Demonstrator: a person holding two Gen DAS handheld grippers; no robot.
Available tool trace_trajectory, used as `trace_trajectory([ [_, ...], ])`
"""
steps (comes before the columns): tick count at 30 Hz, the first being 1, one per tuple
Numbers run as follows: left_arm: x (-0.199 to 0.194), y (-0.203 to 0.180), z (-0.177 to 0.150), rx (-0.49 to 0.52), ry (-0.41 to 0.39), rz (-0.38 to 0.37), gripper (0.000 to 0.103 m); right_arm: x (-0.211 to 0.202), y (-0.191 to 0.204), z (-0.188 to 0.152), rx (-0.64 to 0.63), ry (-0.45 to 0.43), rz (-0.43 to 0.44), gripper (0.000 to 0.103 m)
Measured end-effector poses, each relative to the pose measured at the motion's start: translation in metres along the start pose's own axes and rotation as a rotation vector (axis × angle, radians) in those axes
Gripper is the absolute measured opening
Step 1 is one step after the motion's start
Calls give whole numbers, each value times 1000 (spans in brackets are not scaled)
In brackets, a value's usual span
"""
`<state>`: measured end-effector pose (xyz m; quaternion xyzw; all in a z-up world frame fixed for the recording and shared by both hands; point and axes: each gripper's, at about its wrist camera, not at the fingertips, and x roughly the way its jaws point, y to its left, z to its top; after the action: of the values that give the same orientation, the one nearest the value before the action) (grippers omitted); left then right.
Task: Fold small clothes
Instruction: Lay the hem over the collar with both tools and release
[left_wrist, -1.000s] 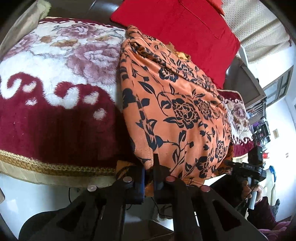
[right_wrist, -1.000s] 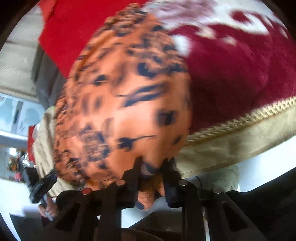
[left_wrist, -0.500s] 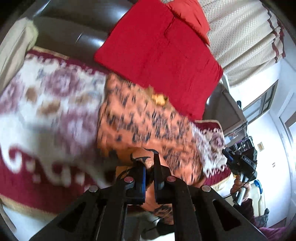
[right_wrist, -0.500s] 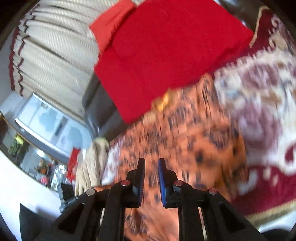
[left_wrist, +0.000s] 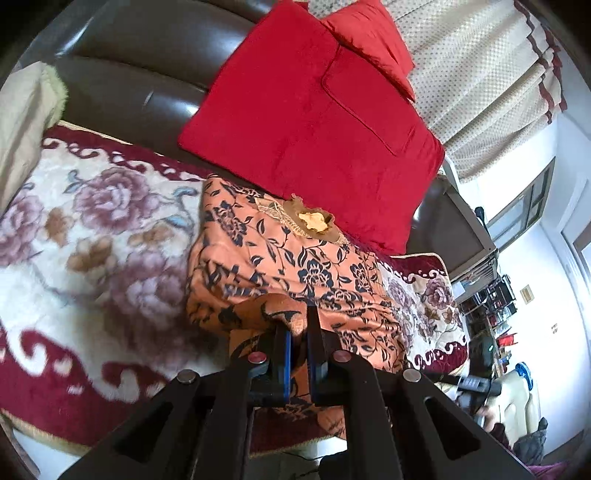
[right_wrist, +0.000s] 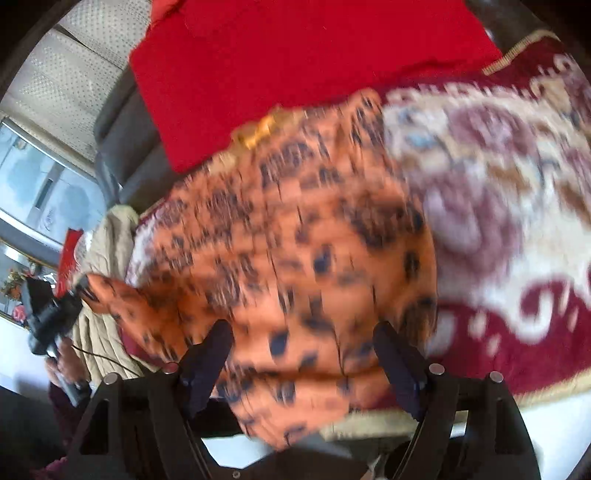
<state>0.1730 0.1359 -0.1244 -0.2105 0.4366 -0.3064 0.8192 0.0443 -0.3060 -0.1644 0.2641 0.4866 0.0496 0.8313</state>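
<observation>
Lying folded on the floral blanket (left_wrist: 92, 236) below the red cushion (left_wrist: 314, 122), the orange garment (left_wrist: 295, 266) had one corner pinched by the left tongs (left_wrist: 298, 334). The right tongs (right_wrist: 303, 345), jaws just spread, framed its blurred cloth, contact unclear.

The left gripper (left_wrist: 298, 334) points forward and downward, and its jaws are pressed together on a fold of the orange flowered garment (left_wrist: 288, 266), with the fold raised above the rest of the cloth. The right gripper (right_wrist: 303, 343) tilts down more steeply. Its jaws have just been opening and now stand wide apart; the garment lies between and under them, but the pads do not press it. In the right wrist view a hand (right_wrist: 64, 363) holds the left gripper's handle.
</observation>
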Motion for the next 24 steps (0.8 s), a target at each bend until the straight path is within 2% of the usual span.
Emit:
trace_trajectory([
  [4, -16, -6, -17, 19, -7, 19, 7, 17, -4, -41, 117, 45, 28, 82],
  [8, -26, -13, -35, 43, -13, 23, 7, 33, -15, -46, 343, 86, -38, 82],
  [10, -29, -12, -42, 40, -14, 22, 7, 37, -21, -44, 429, 61, -66, 82],
  [12, -31, -8, -47, 25, -14, 15, 7, 41, -14, -45, 375, 75, -167, 82],
  [15, -33, 0, -51, 8, -12, 15, 7, 37, -14, -55, 303, 112, -219, 79],
  [17, -33, 5, -51, 0, -11, 9, 7, 19, -26, -65, 289, 126, -275, 79],
  [19, -31, 9, -51, -7, -13, 7, 7, -6, -43, -74, 278, 104, -346, 79],
  [20, -30, 10, -51, -10, -11, 7, 7, -15, -50, -77, 287, 93, -335, 80],
  [24, -24, 12, -51, -27, -7, 5, 7, -26, -76, -87, 391, 85, -171, 81],
])
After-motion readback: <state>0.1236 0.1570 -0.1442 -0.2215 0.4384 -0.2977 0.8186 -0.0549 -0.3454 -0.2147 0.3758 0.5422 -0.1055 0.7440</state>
